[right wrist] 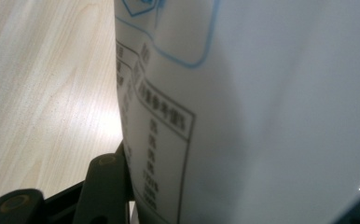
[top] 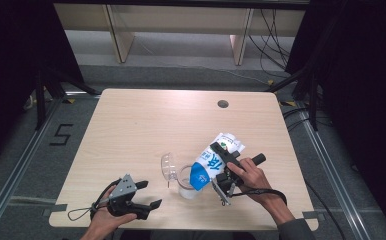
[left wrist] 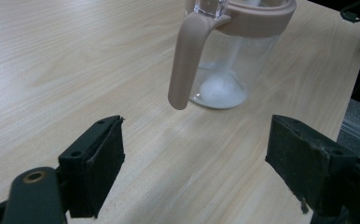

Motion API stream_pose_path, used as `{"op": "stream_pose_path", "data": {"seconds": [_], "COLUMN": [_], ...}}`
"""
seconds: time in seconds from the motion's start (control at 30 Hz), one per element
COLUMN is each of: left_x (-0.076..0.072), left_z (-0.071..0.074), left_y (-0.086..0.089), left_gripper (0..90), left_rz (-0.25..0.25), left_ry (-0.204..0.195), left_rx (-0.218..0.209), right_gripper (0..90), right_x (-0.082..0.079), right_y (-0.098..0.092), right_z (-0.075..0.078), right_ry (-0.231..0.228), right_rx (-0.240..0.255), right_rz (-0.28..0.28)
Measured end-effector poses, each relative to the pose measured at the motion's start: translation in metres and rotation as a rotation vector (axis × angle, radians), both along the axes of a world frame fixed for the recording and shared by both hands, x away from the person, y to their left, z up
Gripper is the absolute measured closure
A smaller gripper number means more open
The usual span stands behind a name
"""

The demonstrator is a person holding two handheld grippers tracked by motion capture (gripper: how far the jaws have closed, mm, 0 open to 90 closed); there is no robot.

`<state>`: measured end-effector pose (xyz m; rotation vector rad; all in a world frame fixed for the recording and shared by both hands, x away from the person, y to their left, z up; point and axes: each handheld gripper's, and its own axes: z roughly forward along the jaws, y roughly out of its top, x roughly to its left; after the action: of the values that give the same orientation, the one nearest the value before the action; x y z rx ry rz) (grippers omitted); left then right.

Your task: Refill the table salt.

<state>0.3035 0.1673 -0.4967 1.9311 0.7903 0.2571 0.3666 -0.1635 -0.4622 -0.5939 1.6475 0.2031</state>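
A white and blue carton (top: 212,162) is tilted with its blue end down over a clear jug (top: 186,185). My right gripper (top: 226,157) is shut on the carton's sides. In the right gripper view the printed carton wall (right wrist: 262,112) stands between the jaws of my right gripper (right wrist: 236,196). The jug (left wrist: 229,70) has a pink rim and a pink handle (left wrist: 187,60), and a little white liquid (left wrist: 218,91) lies at its bottom. My left gripper (top: 150,194) rests open near the table's front left; in its own view my left gripper (left wrist: 194,168) holds nothing and stays short of the handle.
The jug's clear lid (top: 167,166) stands flipped open on its left side. A round cable hole (top: 223,104) sits near the far edge of the wooden table (top: 131,125). Table front edge runs just below both hands. Dark stands and cables flank the table.
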Motion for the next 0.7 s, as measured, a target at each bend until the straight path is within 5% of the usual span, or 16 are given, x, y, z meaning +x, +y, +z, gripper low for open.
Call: {"op": "stream_pose_path", "data": {"seconds": [0.7], "left_x": [0.0007], "left_z": [0.0004], "left_y": [0.0005], "left_gripper": [18.4], "left_rz": [-0.008], "left_ry": [-0.01], "left_rx": [0.006], "right_gripper": [51.1], "right_x": [-0.0019], "right_y": [-0.0016], "right_z": [-0.002], "right_ry": [0.014], "right_rx": [0.028], "right_rz": [-0.031]}}
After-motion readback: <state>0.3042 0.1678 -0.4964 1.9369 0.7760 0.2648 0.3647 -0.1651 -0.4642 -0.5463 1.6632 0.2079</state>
